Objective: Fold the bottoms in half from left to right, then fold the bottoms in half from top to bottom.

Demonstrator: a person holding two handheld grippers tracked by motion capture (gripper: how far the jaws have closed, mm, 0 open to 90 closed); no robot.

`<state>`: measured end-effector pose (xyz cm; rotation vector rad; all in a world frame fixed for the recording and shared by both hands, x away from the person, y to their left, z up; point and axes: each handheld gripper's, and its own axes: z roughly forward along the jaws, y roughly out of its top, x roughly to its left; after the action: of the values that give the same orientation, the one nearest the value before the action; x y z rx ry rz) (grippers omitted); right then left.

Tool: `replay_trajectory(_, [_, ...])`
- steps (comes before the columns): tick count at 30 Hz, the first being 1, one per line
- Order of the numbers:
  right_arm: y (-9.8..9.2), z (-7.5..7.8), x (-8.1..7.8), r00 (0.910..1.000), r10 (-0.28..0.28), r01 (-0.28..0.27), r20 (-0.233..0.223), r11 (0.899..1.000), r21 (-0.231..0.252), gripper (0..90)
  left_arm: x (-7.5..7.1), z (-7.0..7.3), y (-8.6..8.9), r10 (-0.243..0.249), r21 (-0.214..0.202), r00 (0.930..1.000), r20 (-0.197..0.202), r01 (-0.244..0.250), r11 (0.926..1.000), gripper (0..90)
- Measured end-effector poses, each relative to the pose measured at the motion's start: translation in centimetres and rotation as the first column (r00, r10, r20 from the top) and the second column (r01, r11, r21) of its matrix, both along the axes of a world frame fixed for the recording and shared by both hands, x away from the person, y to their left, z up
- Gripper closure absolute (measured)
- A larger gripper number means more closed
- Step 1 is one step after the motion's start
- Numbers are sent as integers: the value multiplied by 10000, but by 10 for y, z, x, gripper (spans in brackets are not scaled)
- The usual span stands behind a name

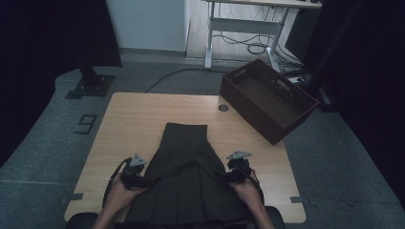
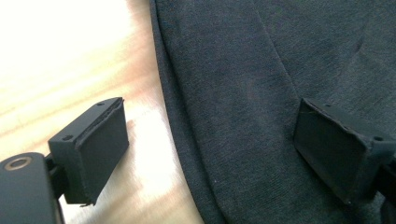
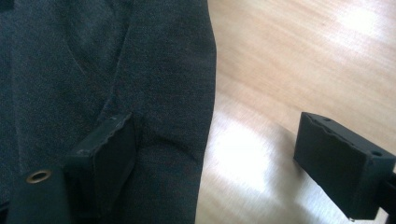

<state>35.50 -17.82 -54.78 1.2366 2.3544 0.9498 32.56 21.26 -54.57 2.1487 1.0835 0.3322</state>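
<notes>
Jaws wide, grippers [image 1: 154, 180] [image 1: 220, 177] flanking skirt [image 1: 184, 167]

Light wooden table [image 1: 138, 119], rectangular, with a round grommet [image 1: 223, 108] near the far edge. Dark pleated skirt [image 1: 184, 162] flat from centre to 6 o'clock. Brown woven basket [image 1: 267, 98] at 2 o'clock, overhanging the corner.
</notes>
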Motion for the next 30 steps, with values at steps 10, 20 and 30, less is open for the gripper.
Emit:
replay_trajectory(10, [0, 1, -22, 9997, 237, -237, -75, 9997, -37, 129, -19, 0, 2, -125, -8, 9999, -45, 125, 9999, 101])
replay_trajectory(20, [-2, 2, -21, 9991, 382, -382, -168, 9993, -8, 129, -6, 14, -2, -146, 340, 9996, 231, 138, 9993, 74])
replay_trajectory(30, [-4, 2, -19, 9983, 515, -513, -280, 9986, 85, 131, 12, 4, -32, -580, 696, 9982, -140, 589, 9958, 0])
